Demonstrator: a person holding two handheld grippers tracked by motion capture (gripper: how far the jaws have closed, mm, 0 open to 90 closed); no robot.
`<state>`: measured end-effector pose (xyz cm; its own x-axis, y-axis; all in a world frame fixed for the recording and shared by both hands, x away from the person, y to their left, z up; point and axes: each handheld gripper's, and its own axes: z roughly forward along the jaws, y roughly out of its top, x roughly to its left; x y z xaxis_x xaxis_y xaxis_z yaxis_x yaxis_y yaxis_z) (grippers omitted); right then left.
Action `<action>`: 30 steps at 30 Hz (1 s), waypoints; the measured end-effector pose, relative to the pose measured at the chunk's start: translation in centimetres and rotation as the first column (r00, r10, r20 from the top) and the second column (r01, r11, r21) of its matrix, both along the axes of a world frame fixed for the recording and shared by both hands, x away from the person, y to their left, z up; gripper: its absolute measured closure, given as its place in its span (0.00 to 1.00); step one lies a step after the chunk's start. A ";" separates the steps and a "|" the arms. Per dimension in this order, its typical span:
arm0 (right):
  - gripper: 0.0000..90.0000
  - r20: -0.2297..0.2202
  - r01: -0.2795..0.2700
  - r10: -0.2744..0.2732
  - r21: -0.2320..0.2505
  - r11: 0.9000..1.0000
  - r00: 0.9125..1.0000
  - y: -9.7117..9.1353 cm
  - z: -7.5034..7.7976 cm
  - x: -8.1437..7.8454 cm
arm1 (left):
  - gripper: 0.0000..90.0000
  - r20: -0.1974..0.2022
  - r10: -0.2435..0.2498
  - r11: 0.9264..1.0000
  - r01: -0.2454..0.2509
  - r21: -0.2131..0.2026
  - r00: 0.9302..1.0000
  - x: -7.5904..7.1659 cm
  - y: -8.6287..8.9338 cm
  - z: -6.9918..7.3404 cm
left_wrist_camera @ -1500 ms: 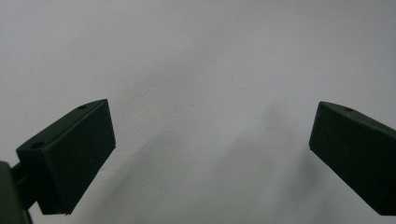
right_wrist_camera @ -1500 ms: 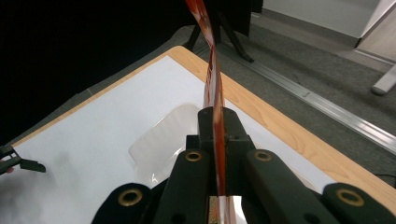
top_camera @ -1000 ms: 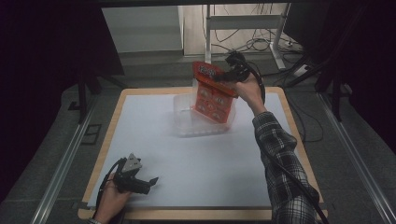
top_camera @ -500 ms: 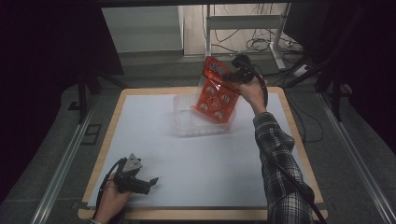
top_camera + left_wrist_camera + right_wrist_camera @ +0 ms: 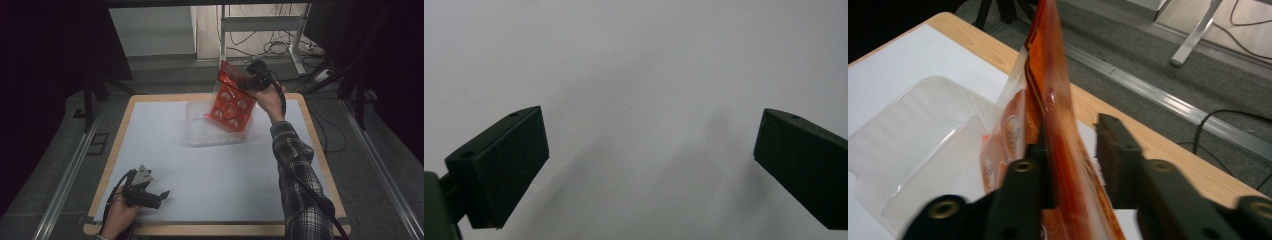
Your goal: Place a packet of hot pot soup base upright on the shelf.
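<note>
An orange-red blister packet (image 5: 231, 102) with round pieces under plastic hangs tilted over a clear plastic tray (image 5: 200, 135) at the back of the white mat. My right gripper (image 5: 248, 80) is at the packet's top edge. In the right gripper view the packet (image 5: 1050, 75) stands edge-on and blurred between the jaws of this gripper (image 5: 1075, 132); it lies against the left jaw, and a gap shows at the right jaw. The tray (image 5: 923, 125) lies below to the left. My left gripper (image 5: 162, 194) rests open on the mat at the front left, nothing between its jaws (image 5: 649, 145).
The white mat (image 5: 215, 175) covers a wooden-edged table (image 5: 320, 150). Metal rails run along the floor on both sides, and cables and a stand's legs lie behind the far edge. A sleeve in plaid reaches up the right side.
The packet has tipped from upright to leaning left and has sunk toward the tray. The right hand shifted slightly right and turned. The left gripper has not moved.
</note>
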<state>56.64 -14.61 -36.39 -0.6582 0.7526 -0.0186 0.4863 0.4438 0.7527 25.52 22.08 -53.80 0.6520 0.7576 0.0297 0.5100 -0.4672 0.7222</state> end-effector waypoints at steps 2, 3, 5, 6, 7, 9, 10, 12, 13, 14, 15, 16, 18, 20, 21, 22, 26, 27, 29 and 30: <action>0.65 -0.008 -0.004 0.004 0.009 1.000 1.000 -0.3 0.1 0.0 | 0.01 0.000 0.001 1.000 -0.001 0.000 1.000 0.0 0.0 0.0; 0.63 -0.006 -0.003 0.003 0.006 1.000 1.000 -0.4 0.2 0.0 | 0.01 0.000 0.002 1.000 -0.002 -0.001 1.000 0.0 0.0 0.0; 0.59 -0.004 -0.013 0.013 0.014 1.000 1.000 -0.6 0.2 -0.1 | 0.01 -0.001 0.002 1.000 -0.002 -0.001 1.000 0.0 0.0 0.0; 0.56 -0.005 -0.015 0.015 0.018 1.000 1.000 -0.6 0.3 -0.2 | 0.01 -0.001 0.002 1.000 -0.002 0.000 1.000 0.0 0.0 0.0; 0.54 -0.002 -0.019 0.019 0.019 1.000 1.000 -0.7 0.3 -0.2 | 0.01 -0.001 0.001 1.000 -0.001 0.001 1.000 0.0 0.0 0.0; 0.50 0.008 -0.026 0.025 0.023 0.999 1.000 -0.8 0.5 -0.4 | 0.01 0.000 -0.001 1.000 0.001 0.003 1.000 0.0 0.0 0.0; 0.48 0.013 -0.025 0.025 0.023 0.999 1.000 -0.8 0.5 -0.4 | 0.01 0.001 -0.002 1.000 0.002 0.003 1.000 0.0 0.0 0.0; 0.44 0.015 -0.025 0.025 0.032 0.999 1.000 -0.9 0.7 -0.6 | 0.01 0.001 -0.002 1.000 0.002 0.003 1.000 0.0 0.0 0.0; 0.42 0.019 -0.030 0.030 0.034 0.999 0.999 -1.0 0.8 -0.6 | 0.01 0.002 -0.001 1.000 0.001 0.003 1.000 0.0 0.0 0.0; 0.41 0.023 -0.030 0.029 0.036 0.999 0.999 -1.0 0.9 -0.7 | 0.01 0.002 0.000 1.000 0.000 0.002 1.000 0.0 0.0 0.0; 0.38 0.028 -0.033 0.032 0.036 0.999 0.999 -1.1 1.0 -0.8 | 0.01 0.002 0.002 1.000 -0.002 0.000 1.000 0.0 0.0 0.0; 0.36 0.032 -0.032 0.031 0.036 0.999 0.999 -1.1 1.1 -0.9 | 0.01 0.002 0.003 1.000 -0.003 -0.001 1.000 0.0 0.0 0.0; 0.33 0.030 -0.034 0.033 0.038 0.999 0.999 -1.2 1.3 -1.1 | 0.01 0.003 0.003 1.000 -0.003 -0.001 1.000 0.0 0.0 0.0; 0.30 0.038 -0.038 0.036 0.033 0.999 0.999 -1.3 1.5 -1.3 | 0.01 0.003 0.003 1.000 -0.003 0.000 1.000 0.0 0.0 0.0; 0.29 0.040 -0.041 0.040 0.034 0.999 0.998 -1.3 1.5 -1.4 | 0.01 0.002 0.003 1.000 -0.003 0.000 1.000 0.0 0.0 0.0; 0.28 0.042 -0.045 0.044 0.037 0.998 0.998 -1.4 1.6 -1.5 | 0.01 0.002 0.003 1.000 -0.003 0.000 1.000 0.0 0.0 0.0; 0.24 0.051 -0.054 0.052 0.038 0.998 0.997 -1.6 2.0 -1.9 | 0.01 0.002 0.003 1.000 -0.003 -0.001 1.000 0.0 0.0 0.0; 0.23 0.055 -0.056 0.054 0.038 0.998 0.997 -1.7 2.0 -2.0 | 0.01 0.002 0.003 1.000 -0.003 0.000 1.000 0.0 0.0 0.0; 0.21 0.061 -0.059 0.056 0.042 0.997 0.997 -1.8 2.2 -2.2 | 0.01 0.002 0.002 1.000 -0.002 0.001 1.000 0.0 0.0 0.0; 0.21 0.063 -0.061 0.058 0.046 0.997 0.996 -1.9 2.3 -2.2 | 0.01 0.002 0.002 1.000 -0.002 0.001 1.000 0.0 0.0 0.0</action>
<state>54.40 -16.54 -34.14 -0.7004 0.7133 -0.0254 0.4119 0.4331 0.8017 25.50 22.07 -53.80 0.6503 0.7591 0.0315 0.5095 -0.4665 0.7230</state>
